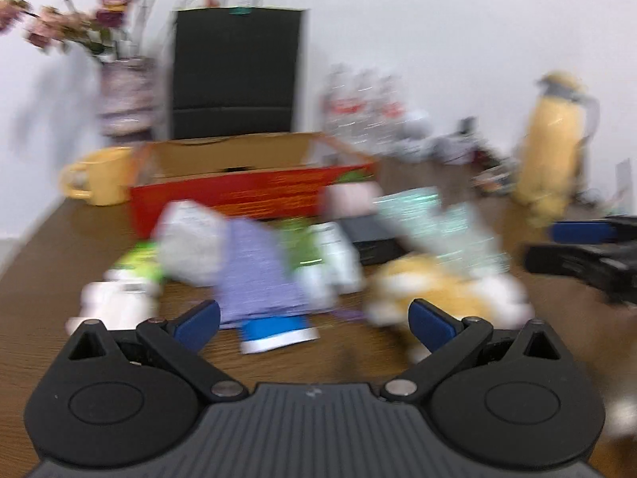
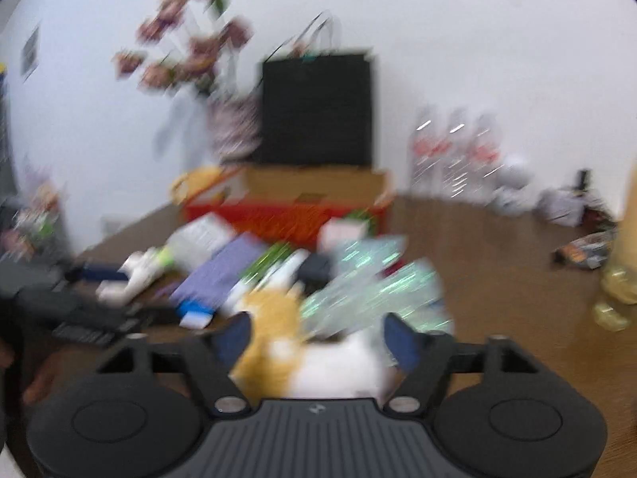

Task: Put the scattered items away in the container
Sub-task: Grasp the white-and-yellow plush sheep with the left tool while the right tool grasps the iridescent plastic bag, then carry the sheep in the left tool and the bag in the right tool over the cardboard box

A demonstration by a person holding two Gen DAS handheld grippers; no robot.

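Both views are motion-blurred. A red cardboard box (image 1: pixel 247 193) (image 2: pixel 278 215) stands open at the back of the brown table. In front of it lies a heap: a purple-and-blue packet (image 1: pixel 258 275) (image 2: pixel 217 275), white bottles (image 1: pixel 115 298), a shiny greenish bag (image 1: pixel 438 223) (image 2: pixel 370 283), and an orange-and-white plush toy (image 1: pixel 434 290) (image 2: pixel 302 350). My left gripper (image 1: pixel 314 324) is open just before the purple packet, holding nothing. My right gripper (image 2: pixel 318 334) is open with the plush toy between its fingers, not clamped. The right gripper (image 1: pixel 589 251) also shows at the left wrist view's right edge.
Behind the box stand a yellow mug (image 1: pixel 99 177), a vase of pink flowers (image 1: pixel 123 91), a black paper bag (image 1: pixel 237 71) and several clear bottles (image 1: pixel 358 107). A yellow plush figure (image 1: pixel 553 143) and small clutter sit at the back right. A hand (image 2: pixel 38 382) shows at the left.
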